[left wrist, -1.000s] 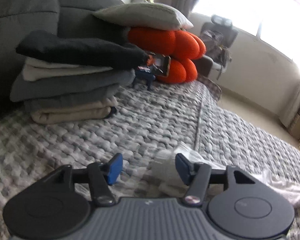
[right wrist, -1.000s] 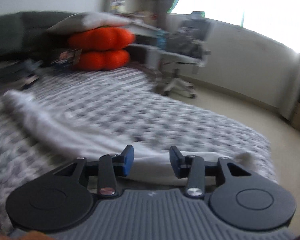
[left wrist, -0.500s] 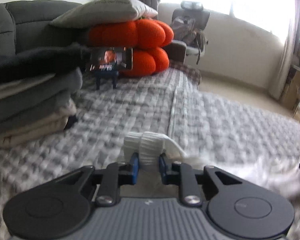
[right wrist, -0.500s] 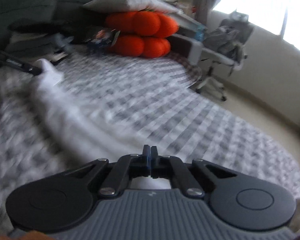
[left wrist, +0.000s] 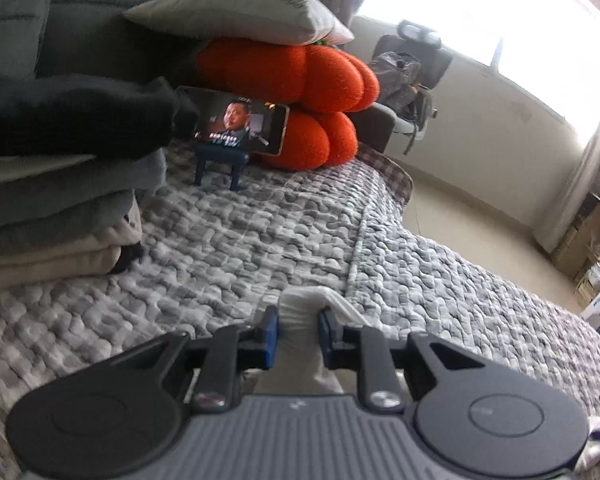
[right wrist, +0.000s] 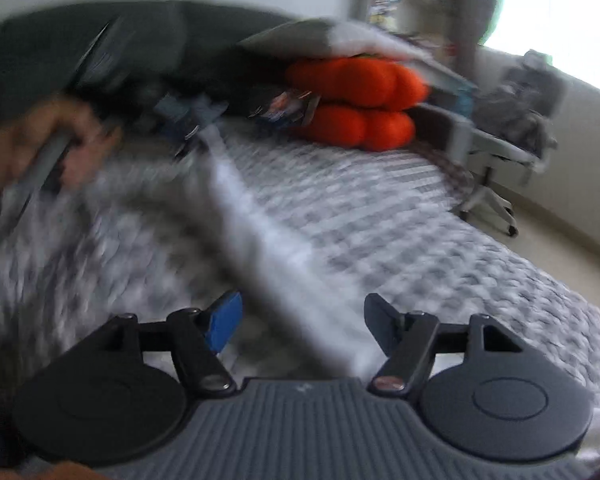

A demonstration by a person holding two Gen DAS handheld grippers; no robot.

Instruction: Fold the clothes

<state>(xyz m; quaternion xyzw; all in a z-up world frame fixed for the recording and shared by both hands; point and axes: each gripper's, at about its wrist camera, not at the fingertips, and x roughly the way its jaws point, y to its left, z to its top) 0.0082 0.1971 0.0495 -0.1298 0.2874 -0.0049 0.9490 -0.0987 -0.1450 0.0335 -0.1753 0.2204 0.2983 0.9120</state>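
The left tongs (left wrist: 296, 336) are nearly closed, their blue pads pinching a bunched end of a white garment (left wrist: 300, 308) that lies on the grey quilted bed (left wrist: 260, 240). The right tongs (right wrist: 300, 322) have just been opening and stand wide; the blurred white garment (right wrist: 260, 240) runs between their fingers, but the pads do not press it.

Left of the garment, one stack of folded clothes (left wrist: 52, 208) sits on the bed, a black piece on top. Beyond the garment a phone (left wrist: 240, 124) stands on a small blue stand, and behind it are two orange cushions (left wrist: 300, 92), one on the other, with one grey pillow (left wrist: 240, 12) over them. An office chair (left wrist: 412, 80) stands past the bed's far edge. A hand (right wrist: 40, 148) shows at the left of the right wrist view, holding the other tool.
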